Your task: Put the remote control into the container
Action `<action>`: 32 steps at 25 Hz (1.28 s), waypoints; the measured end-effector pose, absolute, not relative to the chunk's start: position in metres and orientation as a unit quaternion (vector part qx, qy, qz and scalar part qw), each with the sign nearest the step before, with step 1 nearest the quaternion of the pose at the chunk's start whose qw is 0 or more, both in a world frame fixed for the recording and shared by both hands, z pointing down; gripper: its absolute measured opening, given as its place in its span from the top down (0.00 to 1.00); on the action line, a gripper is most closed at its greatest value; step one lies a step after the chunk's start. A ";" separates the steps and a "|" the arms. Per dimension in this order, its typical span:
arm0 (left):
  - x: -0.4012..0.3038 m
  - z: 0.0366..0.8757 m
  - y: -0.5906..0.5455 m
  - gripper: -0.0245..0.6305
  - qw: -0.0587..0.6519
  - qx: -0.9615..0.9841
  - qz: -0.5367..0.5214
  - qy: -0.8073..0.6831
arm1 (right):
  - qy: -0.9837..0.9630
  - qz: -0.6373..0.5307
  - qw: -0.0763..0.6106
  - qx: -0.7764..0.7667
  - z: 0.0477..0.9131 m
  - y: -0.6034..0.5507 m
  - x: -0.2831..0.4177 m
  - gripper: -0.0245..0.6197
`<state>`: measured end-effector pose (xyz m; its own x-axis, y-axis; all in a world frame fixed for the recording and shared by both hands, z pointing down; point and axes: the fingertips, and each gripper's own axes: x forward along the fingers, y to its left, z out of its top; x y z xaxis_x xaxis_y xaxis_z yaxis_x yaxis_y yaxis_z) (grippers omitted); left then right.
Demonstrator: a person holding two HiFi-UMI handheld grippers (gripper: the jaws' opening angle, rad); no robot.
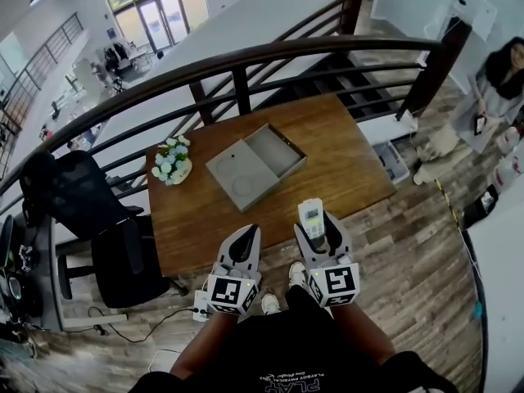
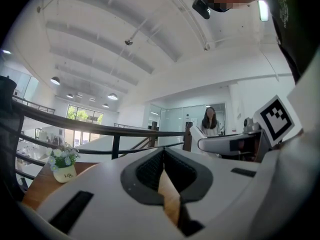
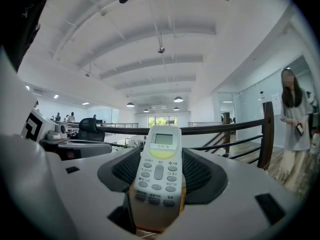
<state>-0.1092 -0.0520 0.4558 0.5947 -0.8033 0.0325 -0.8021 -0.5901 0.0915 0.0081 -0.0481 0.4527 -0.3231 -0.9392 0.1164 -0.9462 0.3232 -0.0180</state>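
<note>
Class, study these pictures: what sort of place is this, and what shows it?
Probably an upper landing in an open-plan office: a wooden table stands by a curved railing overlooking a lower floor, with a black office chair beside it and stairs going down.

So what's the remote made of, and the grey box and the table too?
The remote control looks like smooth white plastic with a slight shine on its face. The container is a flat, dull grey with no shine. It could be cardboard or plastic, I can't tell which. The table looks like brown wood, with grain lines showing.
</note>
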 end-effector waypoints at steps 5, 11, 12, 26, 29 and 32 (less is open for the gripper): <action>-0.098 0.460 -0.075 0.95 0.051 0.888 0.000 -0.457 | -0.817 0.048 0.039 0.573 0.456 -0.073 0.018 0.54; -0.083 0.466 -0.101 0.95 0.053 0.883 0.008 -0.466 | -0.824 0.057 0.043 0.561 0.464 -0.105 0.032 0.55; -0.081 0.466 -0.106 0.95 0.053 0.882 0.008 -0.468 | -0.826 0.057 0.043 0.559 0.465 -0.110 0.034 0.54; -0.049 0.472 -0.168 0.95 0.049 0.865 0.026 -0.499 | -0.850 0.069 0.034 0.520 0.475 -0.182 0.061 0.55; -0.047 0.466 -0.176 0.95 0.048 0.858 0.024 -0.512 | -0.856 0.056 0.045 0.511 0.474 -0.192 0.067 0.55; -0.050 0.460 -0.181 0.95 0.045 0.848 0.022 -0.527 | -0.863 0.052 0.049 0.500 0.473 -0.200 0.068 0.55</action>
<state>-0.0499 -0.1807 0.4598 0.4433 -0.8924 0.0844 -0.8963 -0.4402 0.0530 0.0684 -0.1999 0.4735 -0.4953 -0.8578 0.1377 -0.8681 0.4947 -0.0411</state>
